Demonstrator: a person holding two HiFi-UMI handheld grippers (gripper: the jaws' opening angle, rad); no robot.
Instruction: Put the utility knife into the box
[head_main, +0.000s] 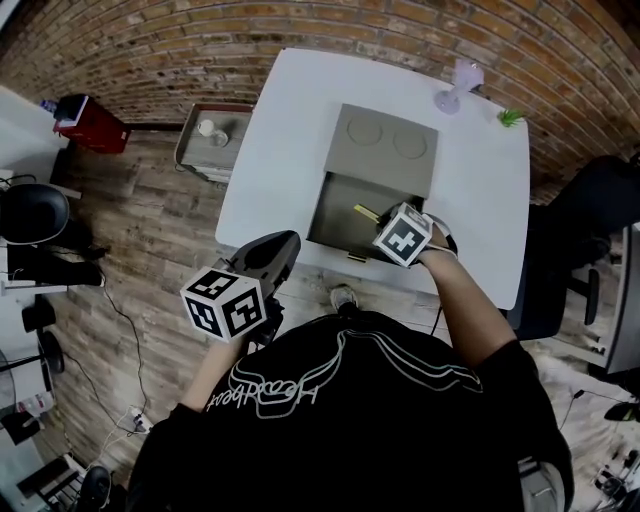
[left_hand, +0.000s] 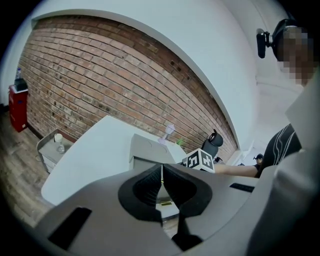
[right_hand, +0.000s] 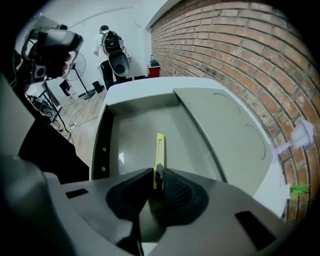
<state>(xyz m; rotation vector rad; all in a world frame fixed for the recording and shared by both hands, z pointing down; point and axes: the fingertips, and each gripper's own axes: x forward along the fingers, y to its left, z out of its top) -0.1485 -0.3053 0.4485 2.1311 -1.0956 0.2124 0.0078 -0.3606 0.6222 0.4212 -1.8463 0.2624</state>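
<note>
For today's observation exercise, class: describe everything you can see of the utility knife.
The knife is slim and yellow, plastic by its look, with a small dark part near the held end. No blade can be made out. The right gripper is shut on one end and holds it on edge, pointing away over the open grey box. Whether its far tip touches the box floor cannot be told.

White looping script runs across the person's black shirt (head_main: 275, 395), just beneath a white line drawing. The lettering is small and slanted in the head view, and seems to read "Headbeat".
</note>
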